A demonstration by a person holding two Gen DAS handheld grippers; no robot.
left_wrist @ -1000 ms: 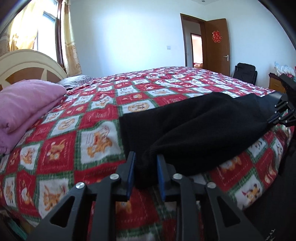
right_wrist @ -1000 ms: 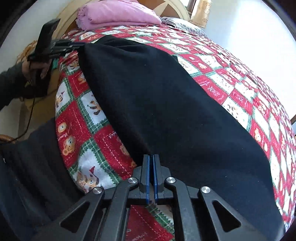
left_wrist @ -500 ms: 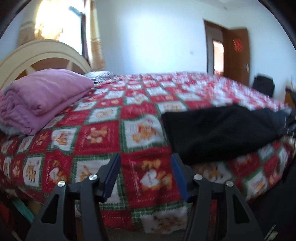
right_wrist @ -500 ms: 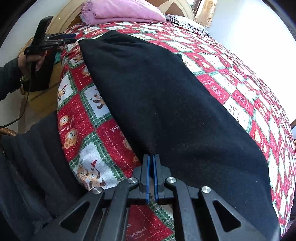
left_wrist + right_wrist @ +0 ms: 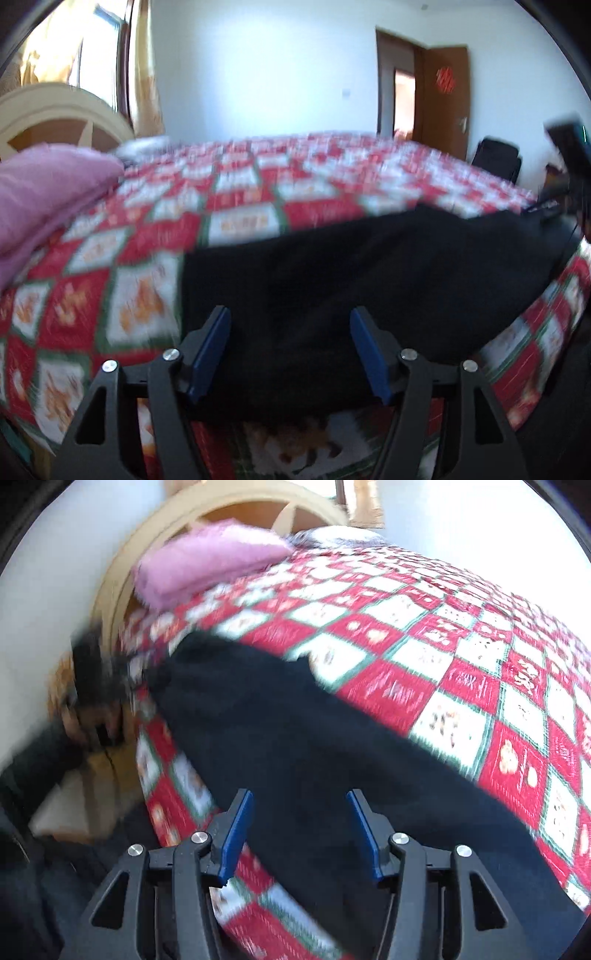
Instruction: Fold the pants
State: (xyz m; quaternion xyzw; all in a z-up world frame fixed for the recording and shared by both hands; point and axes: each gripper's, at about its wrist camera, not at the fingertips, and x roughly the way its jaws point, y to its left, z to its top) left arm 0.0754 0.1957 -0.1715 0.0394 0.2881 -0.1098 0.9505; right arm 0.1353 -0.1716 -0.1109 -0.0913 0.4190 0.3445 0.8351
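Black pants [image 5: 369,266] lie folded lengthwise along the near edge of a bed with a red, white and green checked cover [image 5: 240,206]. My left gripper [image 5: 290,350] is open, its blue pads on either side of one end of the pants, holding nothing. My right gripper [image 5: 299,830] is open over the other end of the pants [image 5: 314,746], also empty. The right gripper shows blurred at the far right of the left wrist view [image 5: 569,147]. Both views are motion-blurred.
A folded pink blanket [image 5: 48,192] lies by the cream headboard [image 5: 55,114]; it also shows in the right wrist view [image 5: 207,561]. A window with curtains, an open brown door [image 5: 443,96] and a black chair [image 5: 496,155] stand beyond the bed.
Both grippers have let go of the pants and opened wide. The left one swung away and came back over the pants' end. The right one lifted and turned toward the headboard.
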